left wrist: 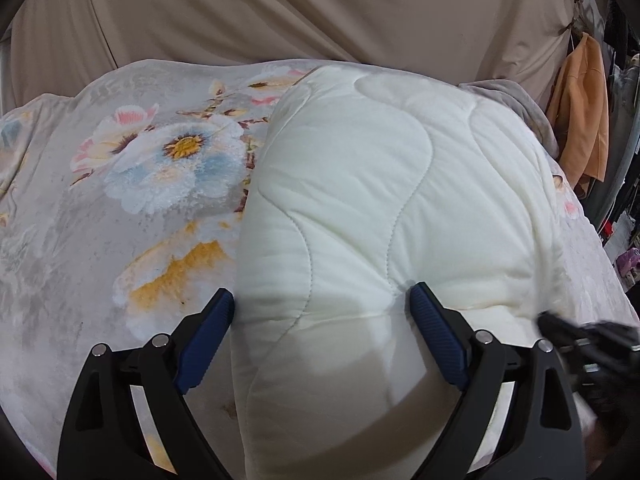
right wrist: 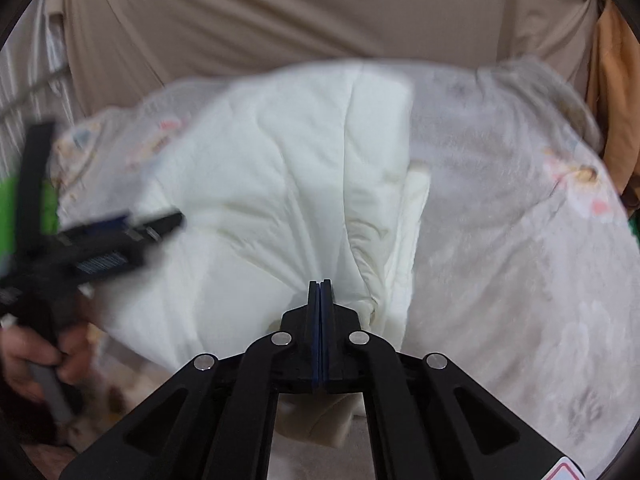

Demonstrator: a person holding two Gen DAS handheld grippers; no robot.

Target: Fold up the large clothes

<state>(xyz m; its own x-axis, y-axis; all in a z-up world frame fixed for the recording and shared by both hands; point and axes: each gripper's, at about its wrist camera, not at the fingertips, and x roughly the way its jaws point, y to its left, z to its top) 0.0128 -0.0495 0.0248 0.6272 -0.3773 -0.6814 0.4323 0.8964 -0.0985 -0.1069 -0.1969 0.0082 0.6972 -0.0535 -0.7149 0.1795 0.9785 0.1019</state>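
Observation:
A thick white quilted comforter lies folded in a bulky stack on a bed covered by a grey floral blanket. My left gripper is open, its blue pads straddling the near end of the comforter. In the right wrist view my right gripper is shut on a bunched near edge of the comforter. The left gripper, held in a hand, shows blurred at the left of that view.
A beige curtain hangs behind the bed. An orange garment hangs at the far right beside dark clutter. The floral blanket stretches to the right of the comforter. A metal bed rail shows at far left.

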